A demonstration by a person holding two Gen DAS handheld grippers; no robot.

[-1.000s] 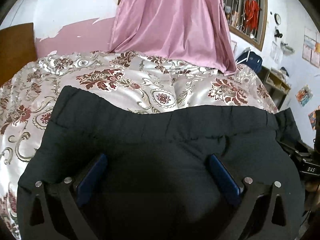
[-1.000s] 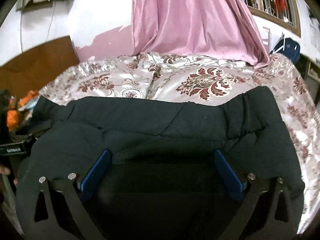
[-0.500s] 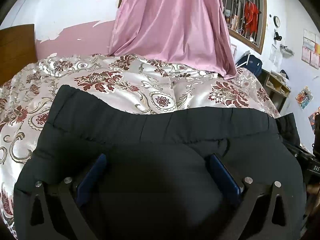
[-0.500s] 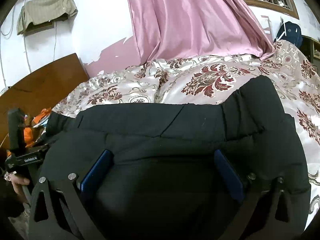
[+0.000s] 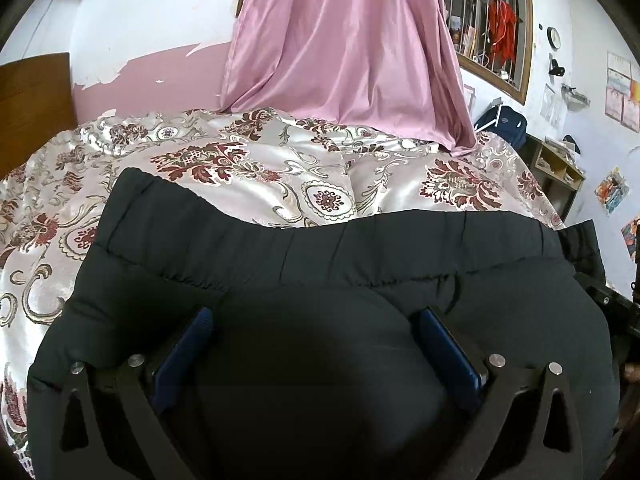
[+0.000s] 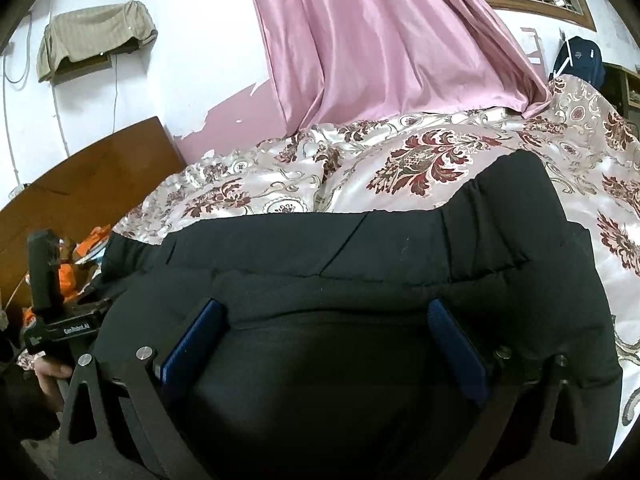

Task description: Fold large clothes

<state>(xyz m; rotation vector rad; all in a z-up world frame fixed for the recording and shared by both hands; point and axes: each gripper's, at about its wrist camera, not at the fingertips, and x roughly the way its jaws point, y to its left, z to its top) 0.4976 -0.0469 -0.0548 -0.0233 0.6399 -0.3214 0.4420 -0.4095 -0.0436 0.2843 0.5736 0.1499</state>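
Note:
A large black garment with an elastic waistband (image 5: pixel 320 248) (image 6: pixel 360 248) lies across the floral satin bedspread (image 5: pixel 260 176) (image 6: pixel 420 160). My left gripper (image 5: pixel 316 320) has its blue-padded fingers wide apart, with a bulge of the black fabric lying between them. My right gripper (image 6: pixel 326 312) stands the same way, jaws wide, with black cloth bunched between the pads. The fingertips are partly sunk in the folds. The left gripper's handle (image 6: pixel 48 280) shows at the left of the right wrist view.
A pink curtain (image 5: pixel 344 48) hangs onto the far side of the bed. A wooden headboard (image 6: pixel 80 176) is at the left. A barred window (image 5: pixel 492 28), shelves and a blue backpack (image 5: pixel 502 124) are at the right. Orange items (image 6: pixel 80 252) lie beside the bed.
Both cameras have tilted up and the views have shifted a little. The garment's waistband sits slightly lower in both views. The jaws stay wide apart.

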